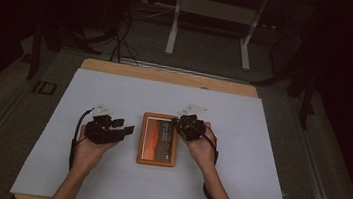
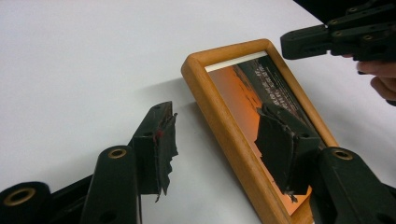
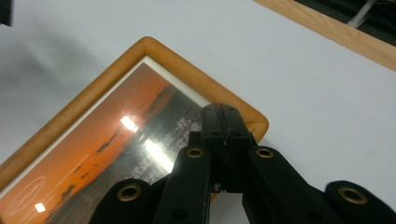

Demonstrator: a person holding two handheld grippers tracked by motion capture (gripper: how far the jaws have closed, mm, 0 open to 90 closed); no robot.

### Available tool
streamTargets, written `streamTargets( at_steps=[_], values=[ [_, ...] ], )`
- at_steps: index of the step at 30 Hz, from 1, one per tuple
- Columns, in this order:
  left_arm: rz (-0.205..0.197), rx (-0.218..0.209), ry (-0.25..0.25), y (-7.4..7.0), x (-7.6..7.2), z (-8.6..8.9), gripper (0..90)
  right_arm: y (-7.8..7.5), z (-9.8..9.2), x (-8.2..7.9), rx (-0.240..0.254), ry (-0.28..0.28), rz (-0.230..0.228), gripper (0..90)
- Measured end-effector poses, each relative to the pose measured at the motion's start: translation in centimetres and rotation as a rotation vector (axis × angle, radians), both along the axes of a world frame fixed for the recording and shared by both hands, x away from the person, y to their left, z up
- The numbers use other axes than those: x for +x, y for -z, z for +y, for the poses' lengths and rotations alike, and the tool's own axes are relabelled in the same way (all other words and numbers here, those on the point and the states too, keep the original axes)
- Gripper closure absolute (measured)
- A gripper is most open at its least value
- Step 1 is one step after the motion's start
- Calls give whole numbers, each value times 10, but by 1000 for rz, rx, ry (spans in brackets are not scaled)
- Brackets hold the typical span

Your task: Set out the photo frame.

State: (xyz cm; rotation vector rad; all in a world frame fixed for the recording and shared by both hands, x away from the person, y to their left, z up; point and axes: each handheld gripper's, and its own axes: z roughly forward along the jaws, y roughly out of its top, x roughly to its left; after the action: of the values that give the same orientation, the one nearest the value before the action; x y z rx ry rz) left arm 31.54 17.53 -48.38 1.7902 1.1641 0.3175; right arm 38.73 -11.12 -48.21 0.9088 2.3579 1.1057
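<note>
A rectangular picture frame (image 1: 158, 139) of smooth orange wood with glossy glass lies flat on the matte white desk (image 1: 104, 182). The left claw (image 2: 217, 149) gapes astride its edge; the right claw (image 3: 223, 122) is pressed together, empty, over its rounded corner.

Your bare forearms end in two black grippers, the left gripper (image 1: 120, 126) and right gripper (image 1: 178, 122), brass-ringed at the pivots, grey-plated on top, trailing black cables.
</note>
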Motion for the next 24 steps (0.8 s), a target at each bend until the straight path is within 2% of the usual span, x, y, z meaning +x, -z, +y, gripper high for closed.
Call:
streamTargets(
  at_steps=[6,11,18,24],
  values=[
    [-1,1,3,0,1,0,465,4,2,9,8,11,14,899],
    [-1,4,7,-1,0,-1,465,9,7,14,-8,14,17,899],
    [4,10,24,-1,0,-5,468,9,5,19,-3,26,28,900],
    [3,-8,26,-2,0,-4,467,9,1,23,9,7,47,900]
  ],
)
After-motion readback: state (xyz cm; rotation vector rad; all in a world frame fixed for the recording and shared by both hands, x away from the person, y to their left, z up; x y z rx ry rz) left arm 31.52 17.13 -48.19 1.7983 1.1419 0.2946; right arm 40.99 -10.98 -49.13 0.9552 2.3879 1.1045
